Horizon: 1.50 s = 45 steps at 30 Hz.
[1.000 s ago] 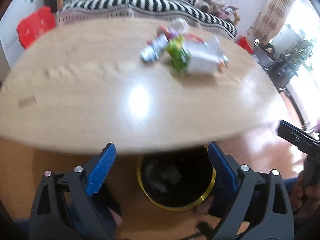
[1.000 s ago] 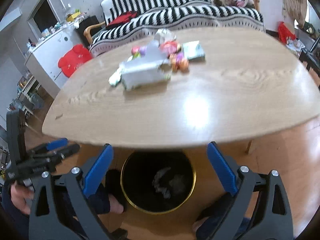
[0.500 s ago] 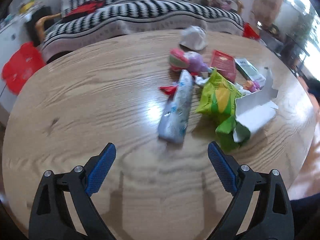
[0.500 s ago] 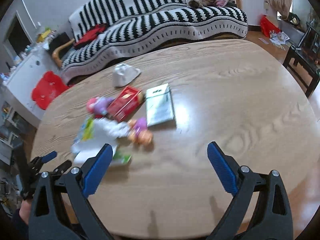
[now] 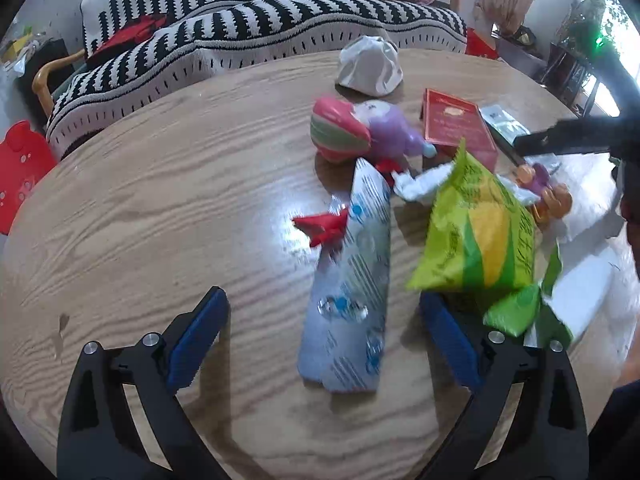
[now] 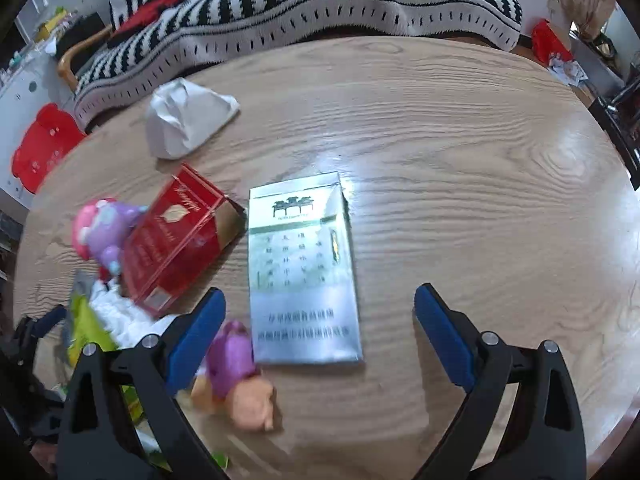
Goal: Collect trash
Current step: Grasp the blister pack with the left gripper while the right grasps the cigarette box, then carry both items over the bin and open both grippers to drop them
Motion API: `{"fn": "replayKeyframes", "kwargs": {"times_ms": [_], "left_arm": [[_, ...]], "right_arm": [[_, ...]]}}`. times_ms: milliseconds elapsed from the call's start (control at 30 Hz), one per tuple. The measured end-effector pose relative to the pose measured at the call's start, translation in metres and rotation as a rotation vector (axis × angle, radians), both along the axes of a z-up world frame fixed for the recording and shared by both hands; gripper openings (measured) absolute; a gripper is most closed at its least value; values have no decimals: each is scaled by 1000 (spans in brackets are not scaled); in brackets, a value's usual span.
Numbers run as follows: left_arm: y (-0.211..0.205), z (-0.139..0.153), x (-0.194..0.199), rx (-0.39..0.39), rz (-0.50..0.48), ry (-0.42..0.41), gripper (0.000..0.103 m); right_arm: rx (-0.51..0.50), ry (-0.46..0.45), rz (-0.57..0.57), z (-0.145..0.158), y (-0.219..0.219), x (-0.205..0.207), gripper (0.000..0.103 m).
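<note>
Both sets of fingers are spread wide and nothing is held. The left gripper (image 5: pixel 320 334) is placed astride the silver-blue wrapper (image 5: pixel 348 292), lying flat on the wooden surface (image 5: pixel 160 200); the right gripper (image 6: pixel 320 328) is placed over the flat silver-green packet (image 6: pixel 302 268). Risk is judged: thin flat items may be skated aside, and the green snack bag (image 5: pixel 480 236) touching 1 left finger may be snagged.
</note>
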<state>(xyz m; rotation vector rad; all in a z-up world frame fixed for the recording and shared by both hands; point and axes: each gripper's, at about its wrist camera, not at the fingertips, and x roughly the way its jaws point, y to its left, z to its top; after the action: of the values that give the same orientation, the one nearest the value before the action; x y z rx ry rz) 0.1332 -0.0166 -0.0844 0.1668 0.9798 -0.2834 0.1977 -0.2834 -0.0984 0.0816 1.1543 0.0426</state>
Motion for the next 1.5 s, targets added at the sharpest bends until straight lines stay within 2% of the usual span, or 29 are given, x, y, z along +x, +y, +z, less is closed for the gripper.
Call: {"fn": "replayKeyframes", "kwargs": {"times_ms": [67, 100, 133, 167, 200, 267, 400, 700, 900, 1167, 1300, 1500], "left_arm": [[-1, 0, 5, 0, 3, -6, 93], [-3, 0, 7, 0, 1, -10, 92], [-4, 1, 6, -1, -6, -19, 84], [-7, 2, 6, -1, -14, -26, 69], [-10, 5, 5, 4, -27, -27, 61], [-15, 8, 1, 14, -45, -14, 35], [-17, 11, -4, 46, -31, -9, 33], [5, 34, -23, 0, 39, -33, 33], [7, 52, -48, -33, 52, -51, 33], [8, 75, -109, -91, 82, -68, 33], [9, 75, -138, -130, 98, -62, 33], [10, 68, -203, -153, 147, -55, 33]], "right_arm": [[-47, -14, 17, -2, 7, 3, 93], [-63, -20, 22, -2, 9, 4, 88], [-90, -35, 26, -2, 11, 3, 83], [-84, -51, 34, 1, 12, 2, 70], [-89, -60, 38, 3, 13, 1, 56], [-85, -57, 35, 5, 11, -1, 56], [-75, -68, 18, 9, 0, -7, 56], [-30, -132, 27, 46, -13, -45, 56], [13, -180, 29, 71, -11, -91, 56], [81, -289, 74, 116, -5, -179, 56], [103, -296, 96, 113, -1, -222, 56], [126, -247, 136, 85, 13, -283, 56]]}}
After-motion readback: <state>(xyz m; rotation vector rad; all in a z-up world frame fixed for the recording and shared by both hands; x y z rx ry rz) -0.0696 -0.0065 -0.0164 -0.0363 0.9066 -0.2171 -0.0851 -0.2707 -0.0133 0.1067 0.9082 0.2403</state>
